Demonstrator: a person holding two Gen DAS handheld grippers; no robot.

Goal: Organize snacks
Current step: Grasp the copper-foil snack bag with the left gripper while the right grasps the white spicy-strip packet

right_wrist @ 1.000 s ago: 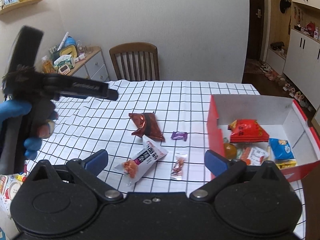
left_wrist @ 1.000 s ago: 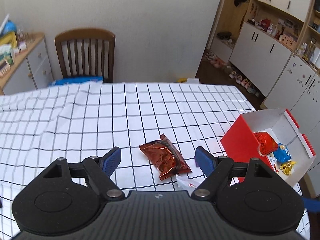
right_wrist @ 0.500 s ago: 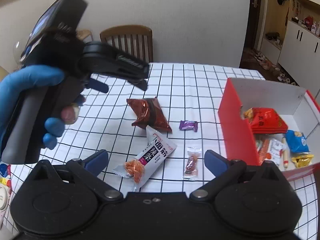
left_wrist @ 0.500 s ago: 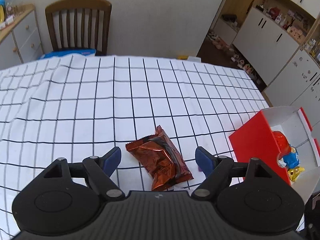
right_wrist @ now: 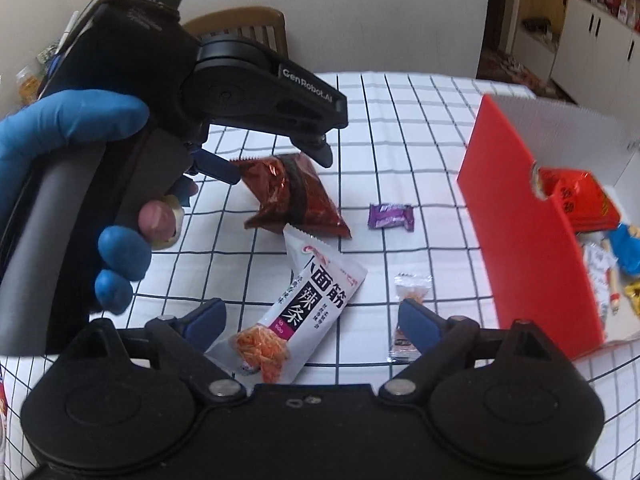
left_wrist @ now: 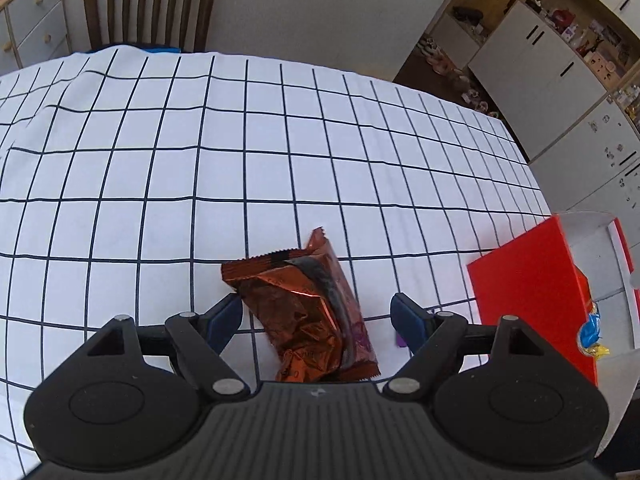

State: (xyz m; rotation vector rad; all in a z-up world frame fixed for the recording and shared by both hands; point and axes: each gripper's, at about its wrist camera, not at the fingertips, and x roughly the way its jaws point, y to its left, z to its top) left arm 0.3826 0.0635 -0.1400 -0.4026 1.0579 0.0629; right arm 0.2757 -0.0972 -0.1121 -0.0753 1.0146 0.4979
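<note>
Checked tablecloth (right_wrist: pixel 400 128): left tongs (right_wrist: pixel 276 164), marked "GenRobot.AI", straddle brown packet (left_wrist: pixel 308 308).

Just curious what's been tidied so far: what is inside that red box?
Inside the red box: a red snack bag, a blue packet, a white packet and something yellow. Its red wall hides the rest.

Bright even daylight, soft shadows, strong fisheye edge curvature

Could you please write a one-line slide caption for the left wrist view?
Left tongs, open, straddle a copper foil snack packet on the checked tablecloth, red snack box alongside.
</note>
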